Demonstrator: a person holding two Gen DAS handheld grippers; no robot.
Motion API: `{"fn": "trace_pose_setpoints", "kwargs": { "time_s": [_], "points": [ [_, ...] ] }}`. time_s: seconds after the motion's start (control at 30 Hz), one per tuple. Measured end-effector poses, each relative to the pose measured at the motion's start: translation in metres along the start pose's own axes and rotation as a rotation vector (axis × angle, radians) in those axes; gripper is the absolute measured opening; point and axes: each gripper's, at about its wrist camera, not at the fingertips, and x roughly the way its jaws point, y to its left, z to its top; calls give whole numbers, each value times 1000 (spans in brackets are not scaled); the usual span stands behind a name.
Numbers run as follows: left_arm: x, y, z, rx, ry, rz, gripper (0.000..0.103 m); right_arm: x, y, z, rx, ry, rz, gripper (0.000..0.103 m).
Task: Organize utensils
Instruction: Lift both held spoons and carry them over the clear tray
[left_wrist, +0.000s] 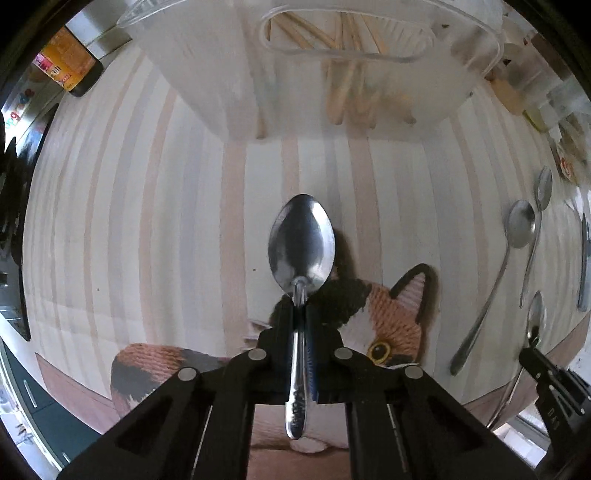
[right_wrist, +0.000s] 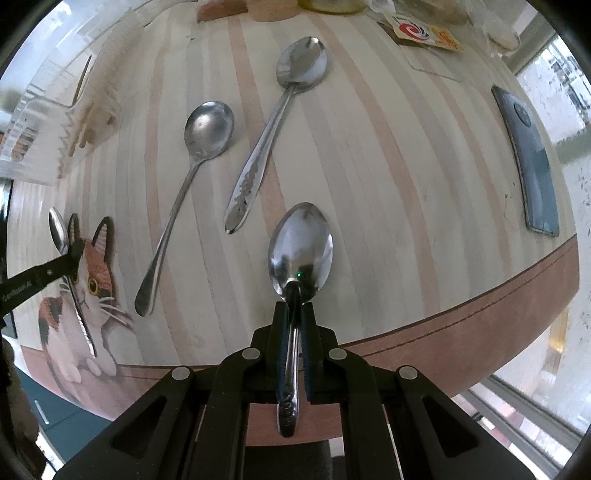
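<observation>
My left gripper (left_wrist: 300, 306) points down and is shut on the neck of a steel spoon (left_wrist: 301, 243), bowl forward, over the striped tabletop. Ahead of it stands a clear plastic utensil holder (left_wrist: 221, 92) with wooden chopsticks (left_wrist: 343, 99) inside. My right gripper (right_wrist: 294, 306) is shut on a second steel spoon (right_wrist: 300, 247) in the same way. On the table beyond it lie a round-bowled spoon (right_wrist: 208, 129) and a long oval spoon (right_wrist: 301, 62). At the left of the right wrist view the left gripper (right_wrist: 74, 251) shows with its spoon (right_wrist: 57, 229).
A cat-pattern mat (right_wrist: 96, 280) lies by the table's near edge (right_wrist: 443, 332). A dark phone (right_wrist: 532, 162) rests at the right side. An orange-labelled bottle (left_wrist: 70, 66) stands back left, with packets and small jars (right_wrist: 424, 33) along the far edge.
</observation>
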Motion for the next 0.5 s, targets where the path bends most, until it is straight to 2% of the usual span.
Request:
{"fn": "trace_pose_setpoints", "kwargs": {
  "time_s": [0.07,0.23,0.4,0.5],
  "points": [
    [3,-5,-4,-7,-1,2,4,-1,2,-2,0,-13,-1,6],
    [-11,13,-16,-9,-24,-3,4,-2,-8,-7,17,-27,20,6],
    [-35,26,-32,-2,-73,-1,4,-7,-25,-6,38,-45,52,2],
    [-49,20,-40,10,-112,10,4,-15,-33,-5,47,-63,69,2]
  ]
}}
